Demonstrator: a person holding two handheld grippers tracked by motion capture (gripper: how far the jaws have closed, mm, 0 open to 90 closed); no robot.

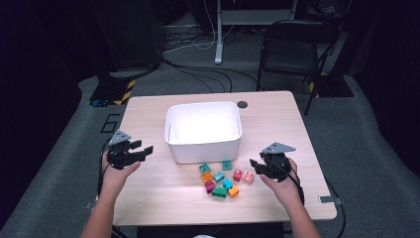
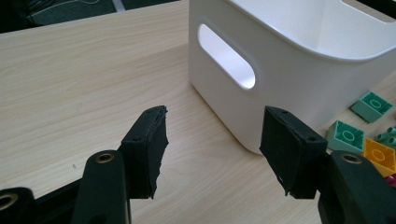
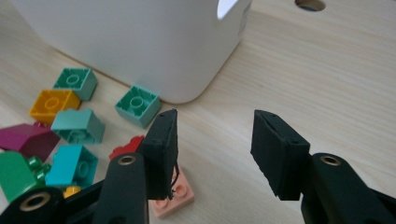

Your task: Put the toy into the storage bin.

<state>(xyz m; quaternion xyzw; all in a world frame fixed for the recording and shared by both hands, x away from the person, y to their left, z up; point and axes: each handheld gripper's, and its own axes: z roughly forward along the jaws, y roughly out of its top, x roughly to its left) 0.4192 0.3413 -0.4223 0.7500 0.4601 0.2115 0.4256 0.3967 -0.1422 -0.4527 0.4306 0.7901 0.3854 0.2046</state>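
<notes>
White bin [image 1: 203, 130] mid-table. R gripper [image 3: 212, 140] low over table, jaws apart, nothing between; pink brick [image 3: 176, 196] lies under/just beside its one jaw, by bin's front corner. L gripper [image 2: 212, 149] open, empty, near bin's side.

High view looks down; tool views sit close — all share the bin [image 1: 203, 130].

There's a black folding chair [image 1: 292, 44] in the upper right of the high view, sitting on grey carpet. A white desk leg [image 1: 218, 34] stands at top centre with cables [image 1: 198, 69] snaking across the floor below it, and a yellow-black striped block [image 1: 124, 91] sits left of the table.
</notes>
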